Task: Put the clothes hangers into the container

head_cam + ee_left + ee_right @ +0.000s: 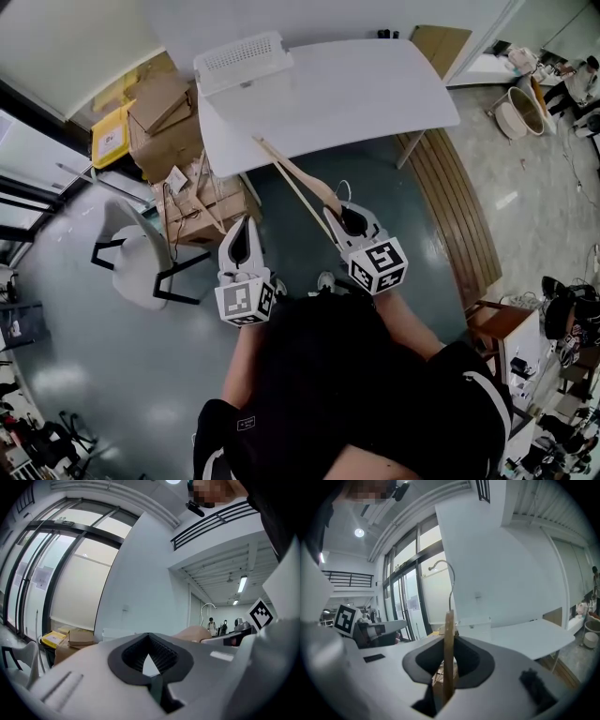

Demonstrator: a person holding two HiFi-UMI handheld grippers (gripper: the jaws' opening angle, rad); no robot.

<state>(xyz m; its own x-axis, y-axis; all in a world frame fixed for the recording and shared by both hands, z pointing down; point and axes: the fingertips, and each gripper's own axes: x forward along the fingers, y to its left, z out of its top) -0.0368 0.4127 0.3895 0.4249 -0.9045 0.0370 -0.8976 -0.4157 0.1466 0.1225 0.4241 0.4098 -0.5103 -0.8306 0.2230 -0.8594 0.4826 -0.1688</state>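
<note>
The wooden hanger [295, 183] is clamped in the right gripper [349, 220], whose jaws are closed on the flat wood near the neck. In the right gripper view the thin metal hook [451, 581] curls up above the grip. The long pale arm slants away toward the near edge of the white table [375, 84], held in the air and not resting on it. It looks light, stiff and smooth, so it would probably swing on a loose pinch, and a hold close to the hook seems the steadiest. The left gripper [243, 246] hangs beside it with its ribbed dark pads together and nothing between them. The container [244, 58], a white perforated plastic basket, sits at the table's far left corner.
</note>
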